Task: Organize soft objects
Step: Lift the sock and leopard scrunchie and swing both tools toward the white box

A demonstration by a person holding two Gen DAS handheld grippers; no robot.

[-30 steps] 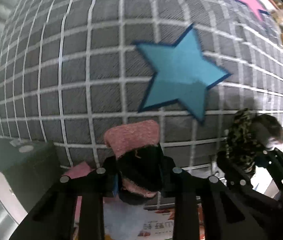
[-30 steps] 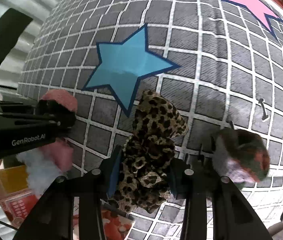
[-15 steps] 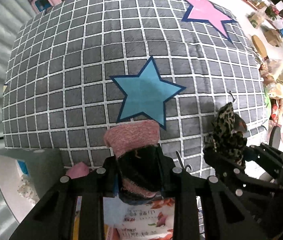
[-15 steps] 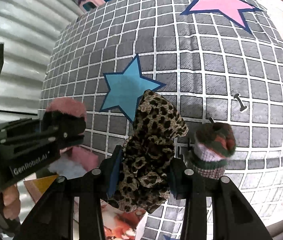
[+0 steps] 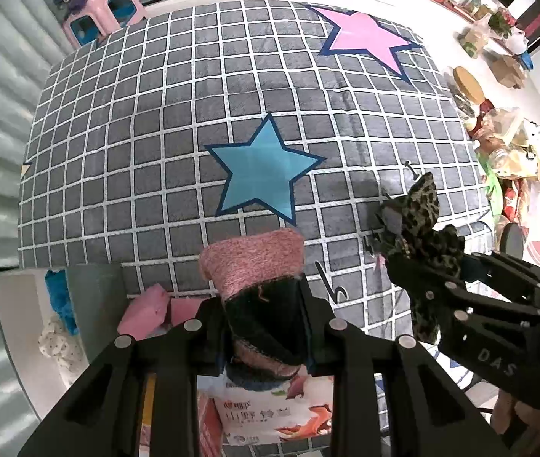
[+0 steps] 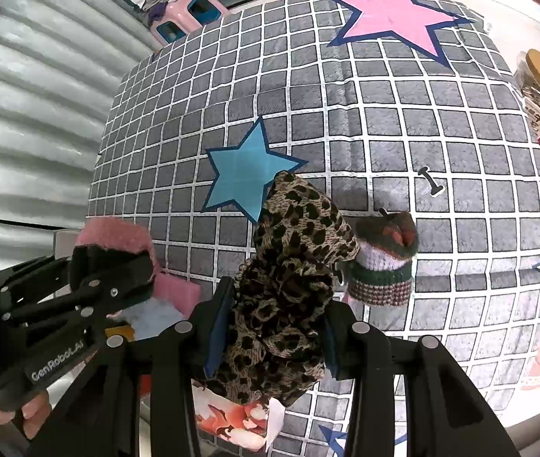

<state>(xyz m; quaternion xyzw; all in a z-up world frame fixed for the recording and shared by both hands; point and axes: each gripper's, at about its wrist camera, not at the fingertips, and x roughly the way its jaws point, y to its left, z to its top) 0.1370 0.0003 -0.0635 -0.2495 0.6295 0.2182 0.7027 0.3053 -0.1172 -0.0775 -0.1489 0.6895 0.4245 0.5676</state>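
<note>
Both grippers have risen since a second ago, so the gray checked mat now looks smaller and farther below, with its far edge and the pink stool beyond it in view. Nearest the left camera, the left gripper, pointing almost straight down, has its fingers narrowed on a fuzzy pink and black sock, whose thick pink cuff sticks up past the tips. Over a printed packet sits this grip, with a flat pink pad just beside it. The right gripper, tilted steeply down, pinches a crumpled, thin leopard-print cloth that bulges between and above its fingers. Just beyond it a rolled knitted sock in green, white and red lies on the mat. Farther off are a blue star, then a pink star, both flat patches with dark borders.
</note>
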